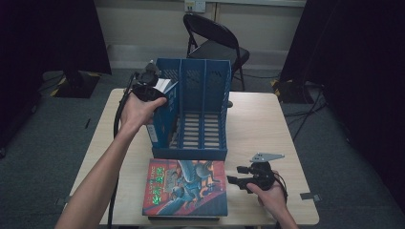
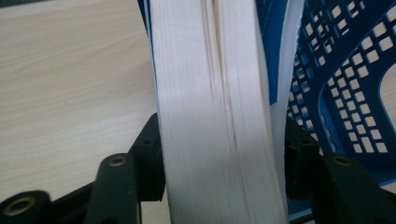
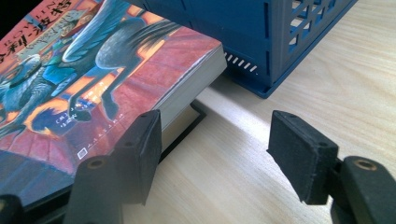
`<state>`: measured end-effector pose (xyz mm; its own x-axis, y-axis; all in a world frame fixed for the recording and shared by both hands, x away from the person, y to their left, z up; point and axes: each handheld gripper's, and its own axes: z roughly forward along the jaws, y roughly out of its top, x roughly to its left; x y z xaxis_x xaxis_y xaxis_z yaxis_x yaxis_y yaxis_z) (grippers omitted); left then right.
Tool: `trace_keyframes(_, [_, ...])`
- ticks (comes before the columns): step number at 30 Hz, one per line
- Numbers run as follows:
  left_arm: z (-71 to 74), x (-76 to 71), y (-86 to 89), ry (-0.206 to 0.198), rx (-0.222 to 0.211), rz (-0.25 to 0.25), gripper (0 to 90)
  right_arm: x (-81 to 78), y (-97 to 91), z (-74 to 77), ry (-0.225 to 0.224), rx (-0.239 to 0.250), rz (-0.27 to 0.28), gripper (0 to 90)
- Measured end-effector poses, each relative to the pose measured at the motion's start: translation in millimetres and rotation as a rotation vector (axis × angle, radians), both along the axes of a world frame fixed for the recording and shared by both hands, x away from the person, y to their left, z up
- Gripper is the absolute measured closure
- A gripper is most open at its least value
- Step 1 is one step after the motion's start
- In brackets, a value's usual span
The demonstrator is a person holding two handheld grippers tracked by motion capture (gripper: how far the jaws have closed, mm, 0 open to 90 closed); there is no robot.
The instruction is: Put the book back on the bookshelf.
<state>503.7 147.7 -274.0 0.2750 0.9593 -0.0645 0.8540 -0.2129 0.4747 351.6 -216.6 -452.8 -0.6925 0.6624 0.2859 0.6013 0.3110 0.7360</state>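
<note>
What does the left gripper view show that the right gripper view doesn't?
Left gripper view: the page edges of a thick book standing between the left gripper jaws, both pads against its covers, right next to the rack's perforated wall.

Right gripper view: a colourful book lying flat on another book, the right gripper open beside them with nothing between the jaws, and the rack's front corner.

Both: the blue file rack and the light wooden table.

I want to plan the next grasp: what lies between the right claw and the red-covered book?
Nothing: in the right gripper view, the open right claw has one jaw beside the red-covered book; bare table between.
</note>
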Motion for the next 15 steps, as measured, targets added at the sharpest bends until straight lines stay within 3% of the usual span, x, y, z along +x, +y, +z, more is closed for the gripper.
trace_keyframes(1, [0.0, 0.0, 0.0, 0.000, 0.000, 0.000, 49.7, -0.1, -0.1, 0.1, 0.000, 0.002, 0.001, 34.7])
trace_keyframes(3, [2.6, 3.4, -4.4, 0.049, 0.051, 0.006, 52.2, 0.2, -0.1, -0.4, 0.001, 0.001, 0.001, 34.7])
trace_keyframes(5, [2.7, 6.6, -4.5, 0.071, 0.049, 0.024, 53.8, -0.2, 0.5, -0.7, 0.001, -0.003, 0.002, 34.6])
trace_keyframes(11, [-1.2, 16.7, -4.9, 0.210, 0.058, 0.049, 53.6, -0.7, 0.3, -0.3, 0.001, 0.006, 0.012, 34.5])
trace_keyframes(15, [0.1, 21.5, -5.8, 0.250, 0.066, 0.053, 56.2, -0.8, 0.6, -0.8, -0.002, -0.002, 0.011, 34.3])
